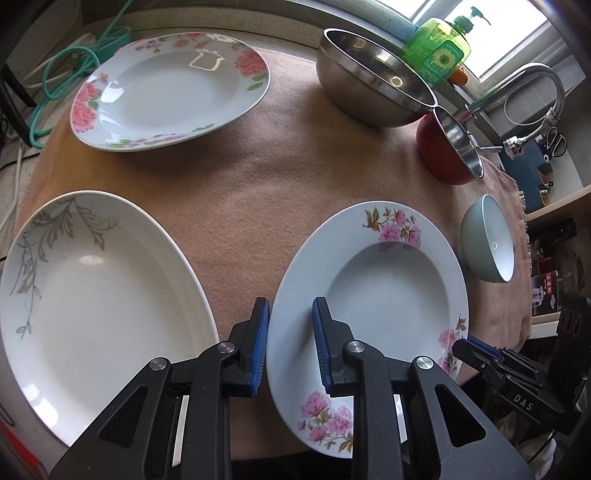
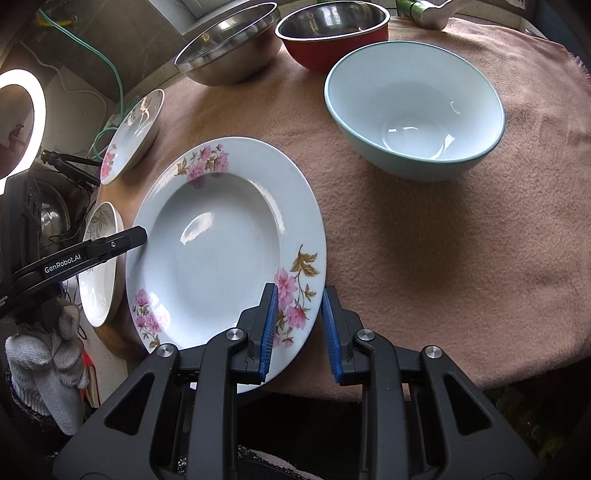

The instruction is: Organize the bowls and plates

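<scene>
Plates and bowls sit on a pink cloth (image 1: 258, 192) on the counter. I see the flowered plate (image 1: 369, 295) closest to me, and both of my grippers are at it. My left gripper (image 1: 290, 347) has one blue finger over the plate's left rim and one just outside it. The rim is between them, but I cannot tell if the fingers press on it. My right gripper (image 2: 297, 332) is at the plate's right rim in the same way, one finger over the pink flowers and one over the cloth. The gap there is small, and again I cannot tell if it pinches the rim.

To the left of this plate lies a white plate (image 1: 96, 302) with grey leaves. Farther back is a rose plate (image 1: 170, 92). A light green bowl (image 2: 413, 107) stands to the right, apart from the flowered plate. Behind it are a steel bowl (image 2: 229, 48) and a red bowl (image 2: 332, 33), side by side. A green soap bottle (image 1: 439, 48) stands behind the steel bowl by the window.
</scene>
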The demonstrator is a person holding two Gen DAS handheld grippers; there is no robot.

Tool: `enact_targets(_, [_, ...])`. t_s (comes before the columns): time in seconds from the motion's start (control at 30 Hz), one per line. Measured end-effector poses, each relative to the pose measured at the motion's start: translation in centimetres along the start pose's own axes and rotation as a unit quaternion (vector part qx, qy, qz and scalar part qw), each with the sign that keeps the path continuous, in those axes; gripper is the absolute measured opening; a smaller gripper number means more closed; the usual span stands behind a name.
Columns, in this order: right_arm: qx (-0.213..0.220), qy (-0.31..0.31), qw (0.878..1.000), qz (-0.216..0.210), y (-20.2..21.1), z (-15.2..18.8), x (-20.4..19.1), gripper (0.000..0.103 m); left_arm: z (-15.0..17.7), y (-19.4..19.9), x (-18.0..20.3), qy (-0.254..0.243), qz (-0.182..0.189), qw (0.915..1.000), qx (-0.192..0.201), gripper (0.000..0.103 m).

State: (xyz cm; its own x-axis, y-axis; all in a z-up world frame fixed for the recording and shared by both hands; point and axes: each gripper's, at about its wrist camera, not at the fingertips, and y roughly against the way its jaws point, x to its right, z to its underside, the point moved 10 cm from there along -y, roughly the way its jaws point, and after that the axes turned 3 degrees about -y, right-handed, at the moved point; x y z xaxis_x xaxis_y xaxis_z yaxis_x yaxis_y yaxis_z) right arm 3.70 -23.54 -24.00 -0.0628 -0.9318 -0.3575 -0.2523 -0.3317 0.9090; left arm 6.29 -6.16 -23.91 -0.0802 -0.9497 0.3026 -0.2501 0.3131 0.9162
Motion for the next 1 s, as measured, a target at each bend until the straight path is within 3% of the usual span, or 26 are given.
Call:
enact_targets(0.37, [0.010,0.003,1.000,0.005,0.4,-0.1,-0.2,0.025,-0.1,0.6,0.0,-0.003,0.003,1.0000,0.001,0.022])
enact_targets(0.43, [0.022,0.008,1.000,0.013,1.0,-0.4,-0.2,0.029,-0.4,1.1,0.0,-0.003,0.006,0.9999,0.008,0.022])
enact_targets(0.57, [0.048,0.019,0.998,0.024,2.5,-1.2,-0.3,0.049,-0.9,2.1,-0.2,-0.006,0.002,0.9997,0.023,0.022])
enact_targets(0.67, [0.065,0.030,0.997,0.029,3.5,-1.9,-0.8,0.054,-1.0,2.6,-0.4,-0.004,0.001,0.9996,0.028,0.023])
enact_targets(0.73, [0.070,0.040,0.996,0.029,4.0,-2.3,-1.3,0.059,-0.9,2.9,-0.9,0.003,0.002,0.9996,0.030,0.027])
enact_targets(0.8, [0.081,0.051,0.995,0.033,4.5,-2.7,-1.9,0.065,-1.0,3.4,-1.5,0.010,0.002,0.9993,0.035,0.038])
enact_targets(0.87, [0.089,0.062,0.994,0.033,4.9,-3.1,-2.7,0.070,-1.2,3.9,-2.1,0.016,0.000,0.9990,0.042,0.039])
enact_targets(1.0, [0.098,0.069,0.993,0.012,5.4,-4.3,-4.7,0.077,-2.0,5.3,-3.4,0.024,-0.009,0.9977,0.062,0.053])
